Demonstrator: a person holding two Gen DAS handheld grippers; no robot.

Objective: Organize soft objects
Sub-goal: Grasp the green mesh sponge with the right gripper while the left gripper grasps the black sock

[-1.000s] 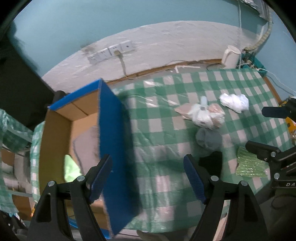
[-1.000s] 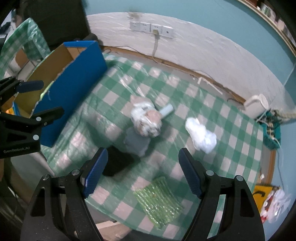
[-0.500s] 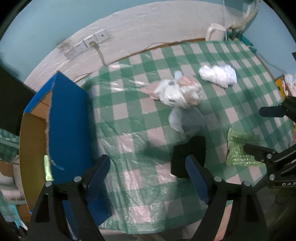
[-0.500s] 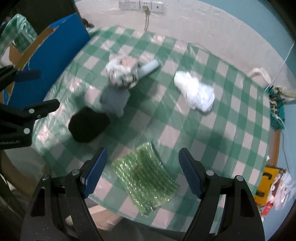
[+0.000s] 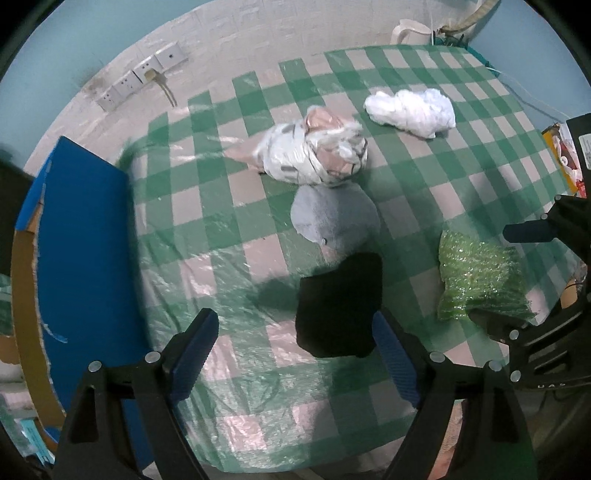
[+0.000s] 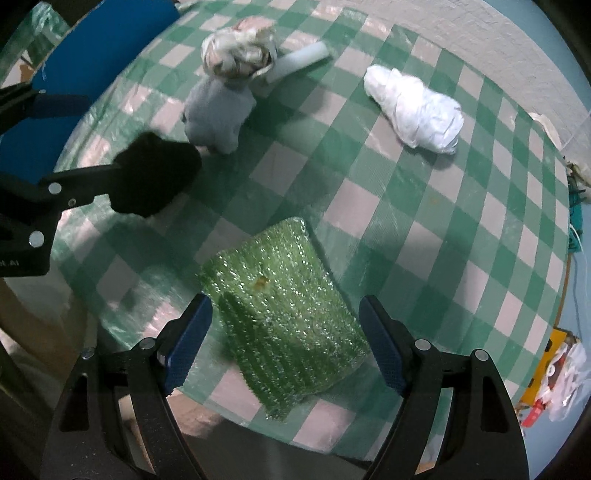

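Soft objects lie on a green checked table: a black cloth, a grey cloth, a patterned bundle, a white crumpled bag and a green sparkly pad. My left gripper is open and empty, with the black cloth just ahead of its right finger. My right gripper is open and empty, low over the green pad, which lies between its fingers.
A blue cardboard box stands at the table's left edge. A pale tube lies beside the bundle. A wall with sockets is behind. A white kettle stands at the back right. The pad lies near the table's front edge.
Both grippers have moved down and closer to the table. The left one swung right, away from the box toward the black cloth. The right one closed in over the green pad.
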